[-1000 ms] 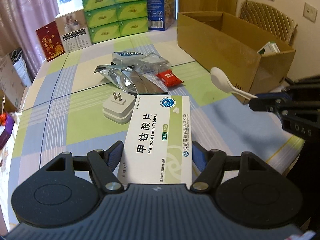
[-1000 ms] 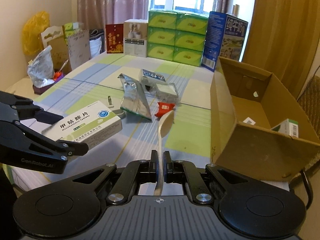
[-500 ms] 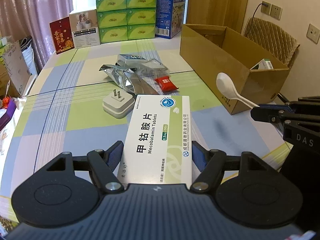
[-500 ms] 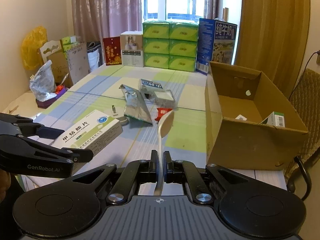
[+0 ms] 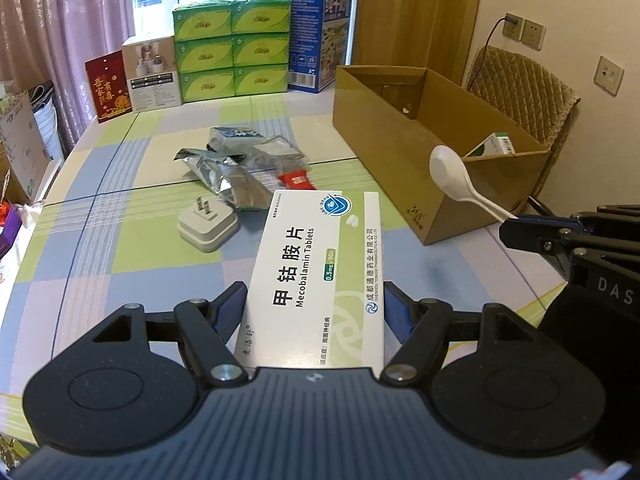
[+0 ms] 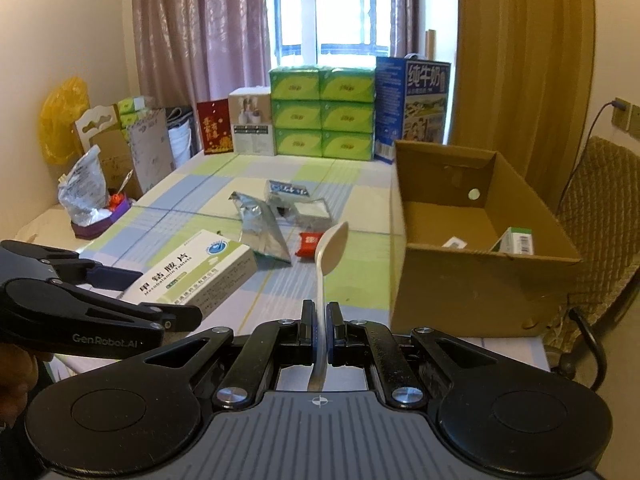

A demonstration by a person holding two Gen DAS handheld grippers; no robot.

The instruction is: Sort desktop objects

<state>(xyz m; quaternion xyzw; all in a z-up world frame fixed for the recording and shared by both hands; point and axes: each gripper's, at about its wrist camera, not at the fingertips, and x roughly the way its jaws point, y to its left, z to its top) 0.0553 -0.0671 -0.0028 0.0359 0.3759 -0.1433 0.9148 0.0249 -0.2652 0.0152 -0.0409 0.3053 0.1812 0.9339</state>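
Two claws clenched: left claw point(image 5: 314, 312) grips tablet box point(image 5: 320, 272) (one), right claw point(image 6: 319, 326) spoon point(image 6: 330, 250).

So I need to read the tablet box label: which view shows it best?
The left wrist view: the tablet box fills the centre, its printed top facing the camera. The right wrist view shows it small, at a slant, far left.

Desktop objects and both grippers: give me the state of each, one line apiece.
left gripper: shut on tablet box
tablet box: held above the table, closed
right gripper: shut on spoon
spoon: held by handle, bowl forward
cardboard box: open, two small boxes inside
plug adapter: lying prongs up
silver pouch: torn open
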